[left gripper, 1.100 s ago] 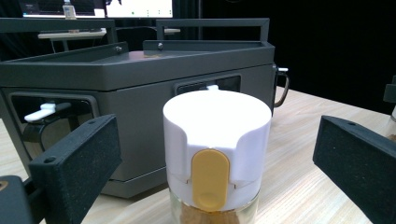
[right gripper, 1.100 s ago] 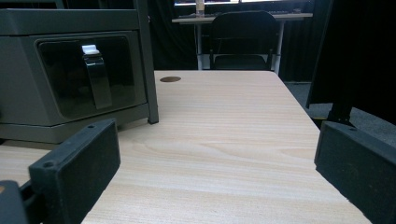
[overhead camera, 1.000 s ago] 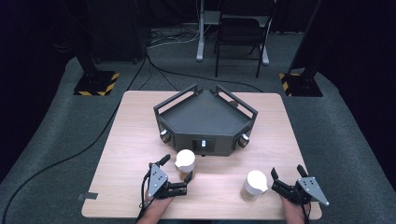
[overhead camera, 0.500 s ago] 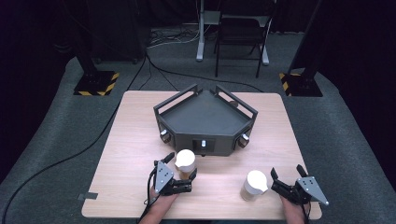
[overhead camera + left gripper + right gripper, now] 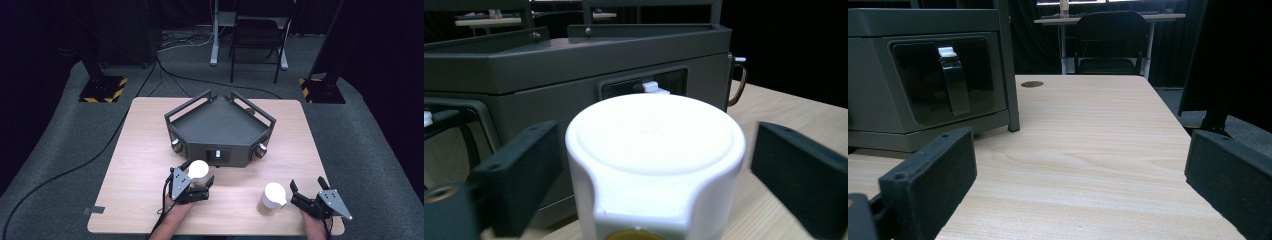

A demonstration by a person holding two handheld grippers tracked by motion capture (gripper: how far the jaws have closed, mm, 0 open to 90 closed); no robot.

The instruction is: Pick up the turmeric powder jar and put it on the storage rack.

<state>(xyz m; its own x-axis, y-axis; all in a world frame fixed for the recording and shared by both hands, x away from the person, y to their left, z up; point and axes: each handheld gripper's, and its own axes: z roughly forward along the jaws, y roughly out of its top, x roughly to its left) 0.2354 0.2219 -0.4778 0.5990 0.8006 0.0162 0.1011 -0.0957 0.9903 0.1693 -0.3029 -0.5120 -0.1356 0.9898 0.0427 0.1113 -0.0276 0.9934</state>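
Note:
A white-capped container (image 5: 655,150) stands on the wooden table (image 5: 150,165) just in front of a dark grey angular box (image 5: 220,125). My left gripper (image 5: 200,178) has its jaws on either side of the cap. They have just been closing; the left pad sits at the cap's edge and a thin gap remains on the right. A second white-capped container (image 5: 272,197) stands near the front right. My right gripper (image 5: 307,186) rests open just right of it, with only bare tabletop between its jaws (image 5: 1080,150).
The box has raised rails, round knobs at its front corners (image 5: 176,145) and a small white latch (image 5: 218,154) in its front panel. Beyond the table stand a black chair (image 5: 255,35) and two hazard-striped stand bases (image 5: 102,89). Cables cross the floor at left.
My left gripper has moved forward to the near container, and its jaws now flank the cap and stand narrower. The right gripper and the second container have not moved.

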